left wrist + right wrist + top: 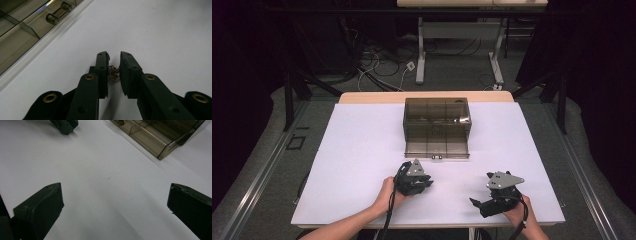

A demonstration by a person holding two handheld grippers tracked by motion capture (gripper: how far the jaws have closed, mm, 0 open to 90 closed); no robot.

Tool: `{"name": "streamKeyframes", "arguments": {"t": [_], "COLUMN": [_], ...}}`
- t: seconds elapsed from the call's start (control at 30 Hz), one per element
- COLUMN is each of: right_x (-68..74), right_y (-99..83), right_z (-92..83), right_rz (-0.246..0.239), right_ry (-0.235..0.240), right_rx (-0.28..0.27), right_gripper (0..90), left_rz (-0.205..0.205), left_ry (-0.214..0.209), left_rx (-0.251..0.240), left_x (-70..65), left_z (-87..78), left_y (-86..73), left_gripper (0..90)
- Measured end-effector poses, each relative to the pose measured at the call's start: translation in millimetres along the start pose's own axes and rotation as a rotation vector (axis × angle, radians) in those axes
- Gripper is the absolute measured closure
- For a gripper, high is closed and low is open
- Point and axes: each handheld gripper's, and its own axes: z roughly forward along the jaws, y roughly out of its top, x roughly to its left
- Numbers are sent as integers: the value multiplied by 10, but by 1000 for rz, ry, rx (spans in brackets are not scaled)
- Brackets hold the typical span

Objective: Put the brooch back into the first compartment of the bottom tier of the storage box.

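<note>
My left gripper (424, 182) rests low on the white table (362, 150), held by a hand at the front centre. In the left gripper view its jaws (113, 55) stand almost together, shut on a small tangled brown-gold chain-like thing (113, 73) that touches both pads. My right gripper (480, 188) is at the front right, angled toward the left one. Its two pads (40, 210) stand wide apart, open (115, 195), with bare table between them. The left gripper's tip (65, 125) shows at the top of the right gripper view.
A smoky see-through box (437, 115) stands at the table's middle back, its divided drawer (412, 145) pulled out toward me. The drawer's front and small metal handle (57, 12) lie just beyond the left gripper. The drawer's corner (160, 142) also shows. Table legs and cables are behind.
</note>
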Motion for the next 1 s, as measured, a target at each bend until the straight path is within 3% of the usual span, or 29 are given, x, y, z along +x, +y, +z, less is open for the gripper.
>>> {"name": "streamKeyframes", "arguments": {"t": [0.2, 0.37, 1.0], "right_x": [-3, 1, -15], "right_y": [-4, -4, -6], "right_z": [1, -4, 3], "right_rz": [1, 6, 5], "right_ry": [-3, -10, -12], "right_rx": [-6, -10, 2], "right_gripper": [0, 0, 0], "left_rz": [9, -4, 7], "left_ry": [-16, -4, 2], "left_rx": [-1, -22, -46], "left_x": [-15, -35, -23], "left_z": [-14, -20, -86], "left_y": [-6, -27, -20], "left_gripper": [770, 769, 770]}}
